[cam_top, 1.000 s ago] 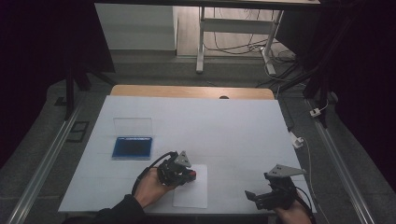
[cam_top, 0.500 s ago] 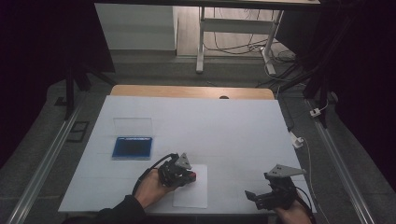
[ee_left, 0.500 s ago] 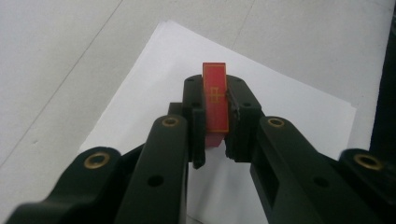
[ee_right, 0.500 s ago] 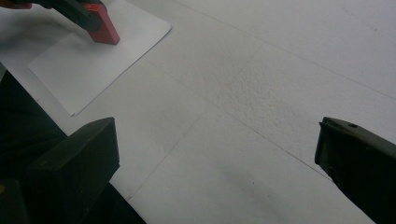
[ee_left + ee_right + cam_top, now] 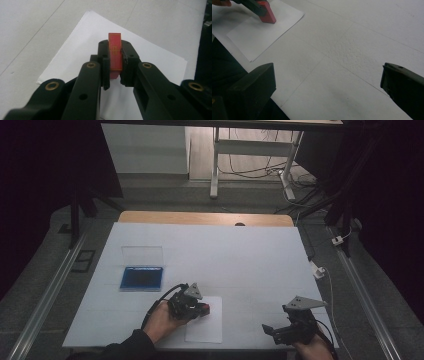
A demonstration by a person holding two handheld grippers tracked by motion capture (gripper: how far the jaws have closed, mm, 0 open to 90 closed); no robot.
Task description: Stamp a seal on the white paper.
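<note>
The left claw (image 5: 115, 65) pinched a small red rectangular stamp block (image 5: 115, 53), pressing it onto the white paper sheet (image 5: 205, 327) at the bench's (image 5: 250, 260) six o'clock; the right claw (image 5: 327, 92) idled, spread.

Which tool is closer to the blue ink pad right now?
The left. The left tool, clamped on the red stamp, sits just right of and nearer than the blue ink pad; the right tool rests far across the table.
</note>
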